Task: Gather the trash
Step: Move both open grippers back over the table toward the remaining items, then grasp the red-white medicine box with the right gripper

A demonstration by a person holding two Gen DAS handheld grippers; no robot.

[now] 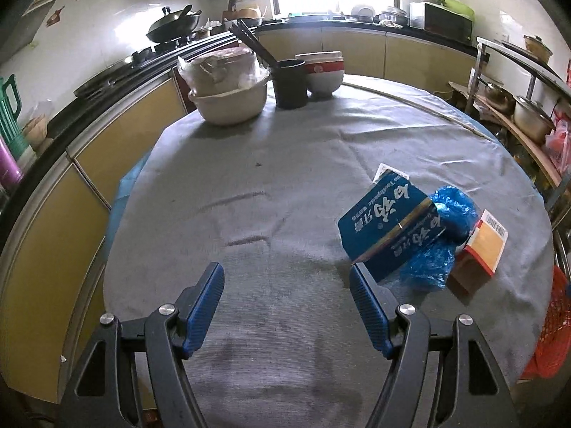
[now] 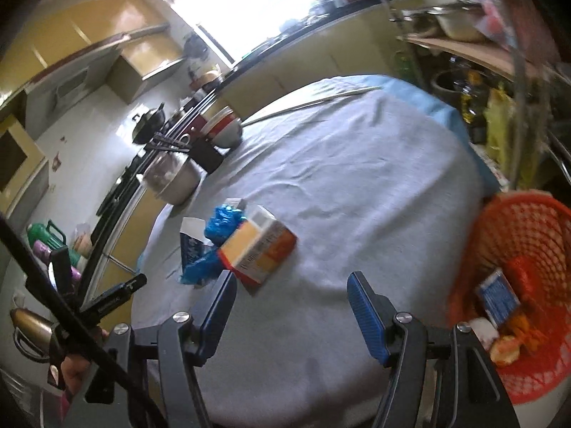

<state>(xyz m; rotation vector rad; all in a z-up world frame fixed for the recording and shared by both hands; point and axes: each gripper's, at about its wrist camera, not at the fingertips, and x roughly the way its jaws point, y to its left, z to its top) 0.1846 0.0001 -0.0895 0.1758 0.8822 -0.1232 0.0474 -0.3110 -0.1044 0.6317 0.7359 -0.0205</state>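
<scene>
Both my left gripper (image 1: pixel 287 280) and right gripper (image 2: pixel 292 289) gape wide, holding nothing, over the grey tablecloth (image 1: pixel 285 164), toothpaste box (image 1: pixel 387 224) just beside my left one, orange basket (image 2: pixel 528 249) beside the cloth's edge.

The bench (image 1: pixel 285 185) was covered in a plain grey cloth, on which lay a blue toothpaste box (image 1: pixel 387 226) with white lettering and a gold stripe, crumpled blue plastic (image 1: pixel 451 210) and an orange, yellow and white carton (image 2: pixel 258 248). The basket (image 2: pixel 528 221) was red-orange openwork mesh. Fingers (image 1: pixel 205 306) carried ribbed blue pads on black frames.
</scene>
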